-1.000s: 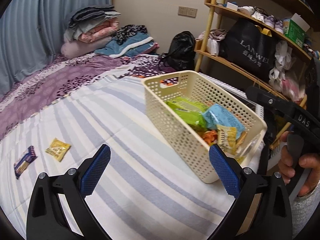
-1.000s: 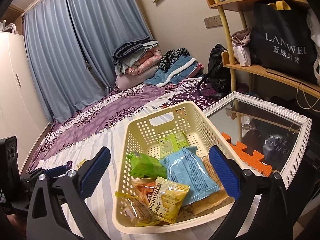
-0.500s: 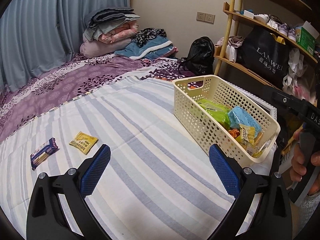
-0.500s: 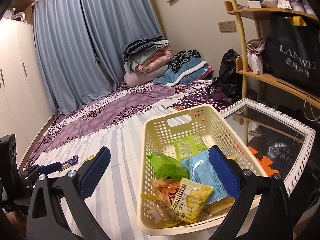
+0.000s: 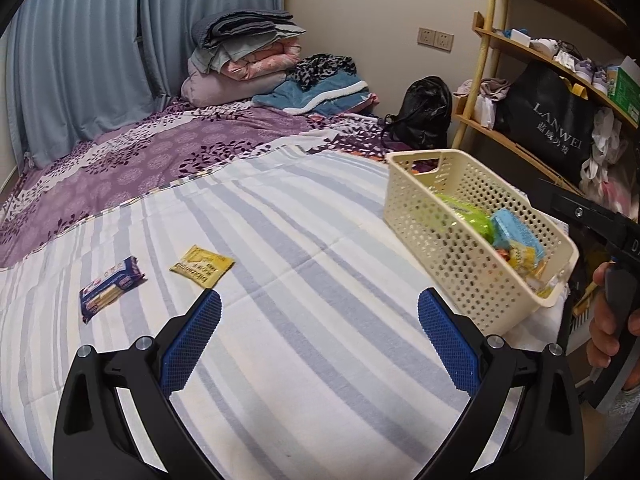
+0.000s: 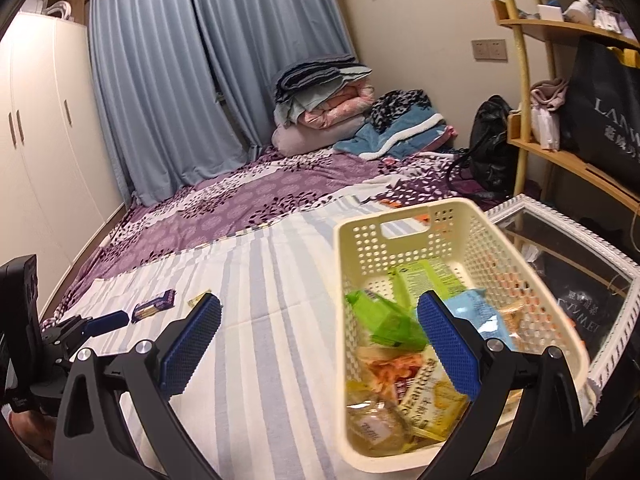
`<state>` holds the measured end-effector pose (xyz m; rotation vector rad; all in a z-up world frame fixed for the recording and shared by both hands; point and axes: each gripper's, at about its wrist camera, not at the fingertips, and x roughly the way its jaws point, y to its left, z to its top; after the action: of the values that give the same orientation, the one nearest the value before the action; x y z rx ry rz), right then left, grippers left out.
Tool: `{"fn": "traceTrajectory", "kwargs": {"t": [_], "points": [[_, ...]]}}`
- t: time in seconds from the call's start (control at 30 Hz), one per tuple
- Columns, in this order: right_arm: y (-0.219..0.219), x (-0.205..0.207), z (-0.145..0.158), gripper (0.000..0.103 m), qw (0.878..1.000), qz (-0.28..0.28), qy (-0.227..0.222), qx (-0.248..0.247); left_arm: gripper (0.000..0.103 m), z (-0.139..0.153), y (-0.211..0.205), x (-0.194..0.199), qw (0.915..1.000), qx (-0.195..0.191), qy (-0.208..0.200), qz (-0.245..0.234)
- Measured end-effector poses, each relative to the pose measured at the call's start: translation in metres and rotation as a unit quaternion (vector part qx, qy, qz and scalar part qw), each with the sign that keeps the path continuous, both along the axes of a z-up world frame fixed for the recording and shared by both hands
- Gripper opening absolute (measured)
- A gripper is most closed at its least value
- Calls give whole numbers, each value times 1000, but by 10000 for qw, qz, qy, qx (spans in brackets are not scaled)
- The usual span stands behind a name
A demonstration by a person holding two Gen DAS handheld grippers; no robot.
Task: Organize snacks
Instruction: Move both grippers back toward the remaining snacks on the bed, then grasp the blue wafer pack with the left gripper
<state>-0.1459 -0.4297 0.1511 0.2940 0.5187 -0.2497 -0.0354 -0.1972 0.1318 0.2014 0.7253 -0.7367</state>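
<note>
Left wrist view. The left gripper [image 5: 318, 322] hangs over the striped blanket [image 5: 304, 344] on the bed, its blue-padded jaws spread wide and holding nothing. Two snacks lie loose on the blanket at about ten o'clock from the jaws: a yellow sachet [image 5: 201, 266], and just beside it, farther left, a blue biscuit packet [image 5: 110, 287]. The cream perforated basket [image 5: 444, 236], already holding several packets, sits at two o'clock near the bed's edge, well apart from the loose pair. A hand [image 5: 614, 320] grips the other tool at three o'clock.

Right wrist view. The right gripper [image 6: 320, 334] also has its jaws wide apart and empty, poised at the basket's near left wall. Inside lie a green pouch [image 6: 380, 318], a light blue pack [image 6: 478, 318], a yellow packet [image 6: 434, 408] and others. The loose pair shows small at ten o'clock.

Likely hazards. The sachet is thin and flat; jaws closing on it may pinch the soft blanket with it, or slide off. The basket stands near the bed's edge beside a framed glass panel [image 6: 576, 280]; a nudge from either tool could tip it over.
</note>
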Motion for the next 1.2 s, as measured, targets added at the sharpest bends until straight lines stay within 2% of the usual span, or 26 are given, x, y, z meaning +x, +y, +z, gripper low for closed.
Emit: {"fn": "traceTrajectory", "kwargs": {"t": [0.23,0.43,0.8,0.93,1.2], "points": [[34,34,-20,98,9980,580,269,27,100,-19,37,43,9983,233,69,537],[62,65,-38,98,9944,915,517,-67,100,-34,75,82,9946,268,195,986],[92,122,-76,98,9857,1392,954,0,100,-64,122,145,9873,490,239,1490],[99,137,-89,98,9823,1520,1095,47,100,-76,134,173,9863,658,187,1499],[104,164,-107,98,9774,1639,1324,151,100,-114,139,227,9825,1332,337,1256]]}}
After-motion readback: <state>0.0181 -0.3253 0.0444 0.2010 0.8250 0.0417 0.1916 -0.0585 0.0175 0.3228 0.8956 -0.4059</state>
